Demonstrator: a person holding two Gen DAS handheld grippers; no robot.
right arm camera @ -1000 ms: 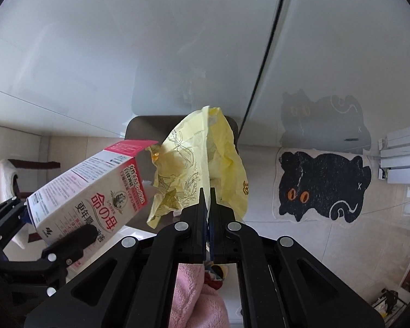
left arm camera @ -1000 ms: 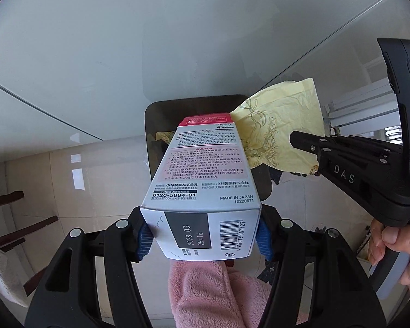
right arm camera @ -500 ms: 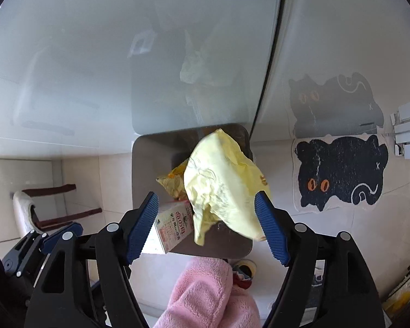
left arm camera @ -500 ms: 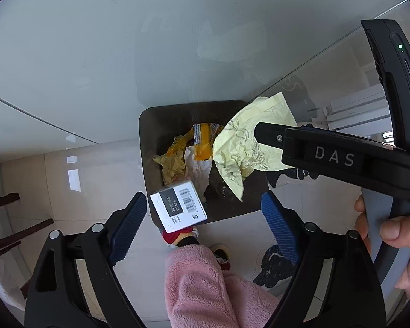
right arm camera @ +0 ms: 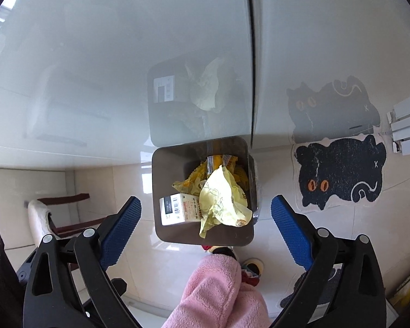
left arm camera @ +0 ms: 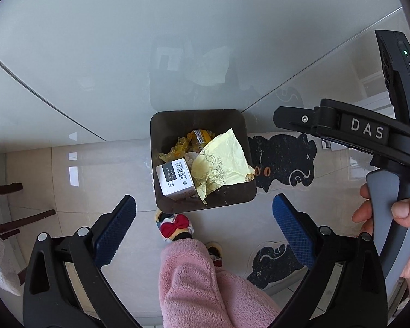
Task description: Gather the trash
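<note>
A dark square bin (left arm camera: 161,125) (right arm camera: 164,164) stands on the floor against a glossy white cabinet. Inside it lie a white carton (left arm camera: 175,179) (right arm camera: 177,209), a crumpled yellow paper (left arm camera: 218,164) (right arm camera: 221,199) and orange-yellow wrappers (left arm camera: 196,138) (right arm camera: 218,161). My left gripper (left arm camera: 203,228) hangs above the bin, its jaws still opening, with nothing between the blue pads (left arm camera: 114,227). My right gripper (right arm camera: 206,231) is also high over the bin, jaws still opening and empty; its black body (left arm camera: 363,134) shows at the right of the left wrist view, held by a hand (left arm camera: 396,218).
A black cat-shaped mat (left arm camera: 281,158) (right arm camera: 341,172) lies right of the bin. A person's pink fleece leg (left arm camera: 202,281) (right arm camera: 218,292) and a slipper with a red bow (left arm camera: 175,225) are just in front of it. A chair (right arm camera: 54,216) stands at the left.
Both grippers opened and rose. The carton dropped from the left one and the yellow paper from the right; both now lie in the bin.
</note>
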